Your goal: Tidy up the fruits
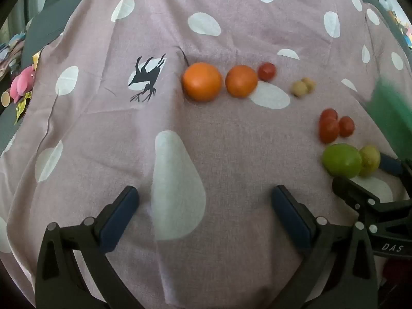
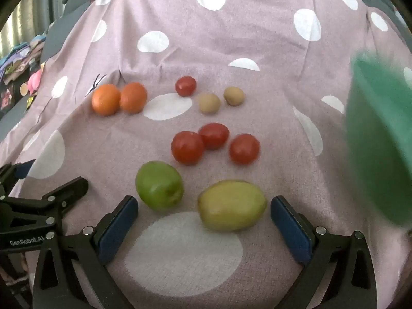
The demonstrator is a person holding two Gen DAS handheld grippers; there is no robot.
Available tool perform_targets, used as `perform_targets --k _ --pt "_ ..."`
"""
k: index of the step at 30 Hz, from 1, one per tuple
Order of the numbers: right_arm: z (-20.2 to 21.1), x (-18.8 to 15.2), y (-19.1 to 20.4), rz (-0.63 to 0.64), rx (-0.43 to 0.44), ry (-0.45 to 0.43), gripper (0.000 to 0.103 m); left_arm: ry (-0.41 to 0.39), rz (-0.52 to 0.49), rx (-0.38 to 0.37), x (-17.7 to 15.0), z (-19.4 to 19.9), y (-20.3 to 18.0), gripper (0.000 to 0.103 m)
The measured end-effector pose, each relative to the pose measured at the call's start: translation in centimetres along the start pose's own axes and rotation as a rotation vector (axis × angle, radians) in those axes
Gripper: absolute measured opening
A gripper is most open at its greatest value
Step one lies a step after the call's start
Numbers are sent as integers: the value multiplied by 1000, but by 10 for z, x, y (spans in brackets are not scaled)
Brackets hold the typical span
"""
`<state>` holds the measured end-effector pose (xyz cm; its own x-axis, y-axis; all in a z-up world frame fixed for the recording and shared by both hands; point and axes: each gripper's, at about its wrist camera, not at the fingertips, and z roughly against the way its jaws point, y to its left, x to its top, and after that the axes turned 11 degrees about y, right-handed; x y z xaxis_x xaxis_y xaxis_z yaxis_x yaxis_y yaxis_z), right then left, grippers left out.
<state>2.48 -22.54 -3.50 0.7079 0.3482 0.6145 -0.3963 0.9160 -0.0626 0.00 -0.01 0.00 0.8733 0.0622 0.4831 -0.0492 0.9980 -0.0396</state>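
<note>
My left gripper (image 1: 204,215) hung spread wide over bare cloth (image 1: 231,141), holding nothing. The right gripper (image 2: 204,216) gaped too, the yellow-green fruit (image 2: 231,205) low centre between its pads: smooth, firm-looking, likely to roll, so I'd pinch its middle. A blurred green container (image 2: 381,141) at right edge; contents hidden.

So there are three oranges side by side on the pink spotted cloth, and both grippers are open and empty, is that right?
Not quite: there are two oranges, not three, as the right wrist view shows. They do sit side by side on the pink spotted cloth, and both the left gripper and right gripper are open and empty.
</note>
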Motion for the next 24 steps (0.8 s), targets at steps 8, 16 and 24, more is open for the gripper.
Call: perform_targets --k 8,16,24 --pt "0 1 1 2 -4 0 102 2 3 -4 0 0 0 103" --pt "0 1 -1 2 -2 -1 102 2 4 -6 -3 -2 -1 103" --pt "0 2 -1 2 -3 -2 102 10 6 -5 1 1 0 103"
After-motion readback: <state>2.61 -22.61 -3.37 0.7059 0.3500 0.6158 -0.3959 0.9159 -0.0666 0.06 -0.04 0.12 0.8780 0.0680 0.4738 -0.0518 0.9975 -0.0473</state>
